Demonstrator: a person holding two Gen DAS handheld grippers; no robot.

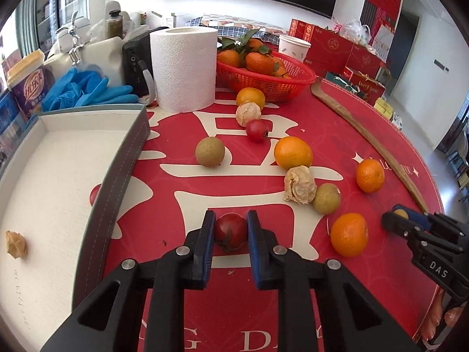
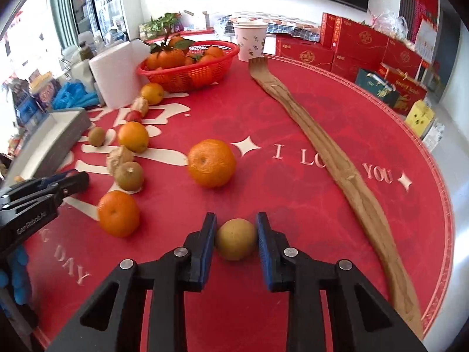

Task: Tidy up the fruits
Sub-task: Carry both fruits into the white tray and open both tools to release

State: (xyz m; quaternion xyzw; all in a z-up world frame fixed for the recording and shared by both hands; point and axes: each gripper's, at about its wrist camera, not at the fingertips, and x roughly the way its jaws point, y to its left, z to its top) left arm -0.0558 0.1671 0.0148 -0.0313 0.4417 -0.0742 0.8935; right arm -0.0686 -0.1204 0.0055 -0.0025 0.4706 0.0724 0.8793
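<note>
My left gripper (image 1: pixel 230 220) is shut on a small red tomato (image 1: pixel 231 233) that rests on the red table mat. In the right wrist view my right gripper (image 2: pixel 236 225) is shut on a round yellow-green fruit (image 2: pixel 236 242), also on the mat. Loose fruit lies between and beyond them: an orange (image 1: pixel 349 234), another orange (image 1: pixel 293 152), a mandarin (image 1: pixel 370 175), a peeled mandarin (image 1: pixel 299 184), two brownish-green fruits (image 1: pixel 210 151) (image 1: pixel 326 199) and a second tomato (image 1: pixel 256 130). The right gripper (image 1: pixel 395 218) shows at the right edge of the left wrist view.
A grey box (image 1: pixel 126 170) with a white inside stands at the left and holds a peeled piece (image 1: pixel 16 245). A red basket (image 1: pixel 293 85) of mandarins, a paper roll (image 1: pixel 183 67) and a cup (image 1: pixel 293 47) stand behind. A wooden back scratcher (image 2: pixel 331 158) lies along the right.
</note>
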